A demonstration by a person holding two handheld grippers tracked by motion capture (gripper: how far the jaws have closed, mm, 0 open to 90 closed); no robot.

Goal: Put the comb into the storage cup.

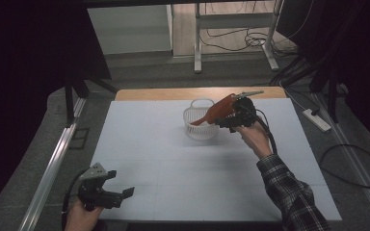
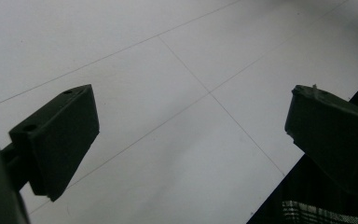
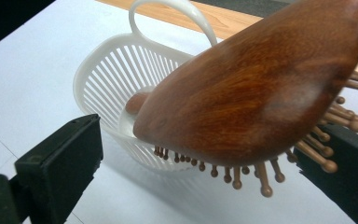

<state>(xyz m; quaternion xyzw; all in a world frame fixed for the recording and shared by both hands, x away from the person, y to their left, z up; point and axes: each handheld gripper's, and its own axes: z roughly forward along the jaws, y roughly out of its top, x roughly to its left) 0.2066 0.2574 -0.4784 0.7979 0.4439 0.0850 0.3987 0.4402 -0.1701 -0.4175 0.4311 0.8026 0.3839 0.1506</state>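
My right claw (image 1: 227, 121) is spread wide, jaws apart, with the wooden hairbrush (image 3: 256, 88) lying between them; bristle pins touch the far jaw, the near jaw stands clear of it, no squeeze on it. The brush is tilted, handle end down inside the white slatted basket (image 1: 195, 129), head up over the rim toward my claw. The basket sits upright on the white bench (image 1: 173, 168), near its far edge. My left claw (image 1: 120, 192) is open and empty, low over the bench's near left corner, well apart from basket and brush.
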